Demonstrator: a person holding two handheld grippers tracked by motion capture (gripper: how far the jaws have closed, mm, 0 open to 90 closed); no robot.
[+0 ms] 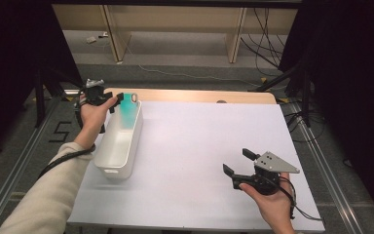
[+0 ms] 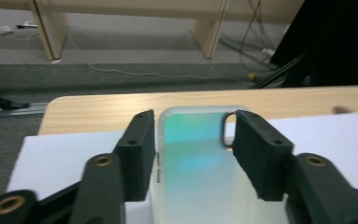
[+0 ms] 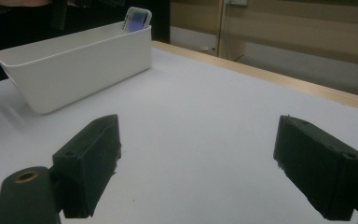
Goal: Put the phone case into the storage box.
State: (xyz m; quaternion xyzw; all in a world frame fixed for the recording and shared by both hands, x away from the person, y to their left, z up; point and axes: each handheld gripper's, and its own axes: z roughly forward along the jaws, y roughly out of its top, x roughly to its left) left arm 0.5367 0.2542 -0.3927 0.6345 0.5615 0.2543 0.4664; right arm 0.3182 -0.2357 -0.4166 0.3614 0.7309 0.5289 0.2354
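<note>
Now the left tool (image 2: 193,149) has let go of the phone case (image 1: 128,111), which leans inside the white bin (image 1: 116,146) at ten o'clock on the surface (image 1: 199,156), so it stays put. At five o'clock, the right tool (image 1: 237,162) waits wide and empty.

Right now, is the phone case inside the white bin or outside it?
Inside: the phone case leans tilted against the white bin's far end, top above the rim.
</note>
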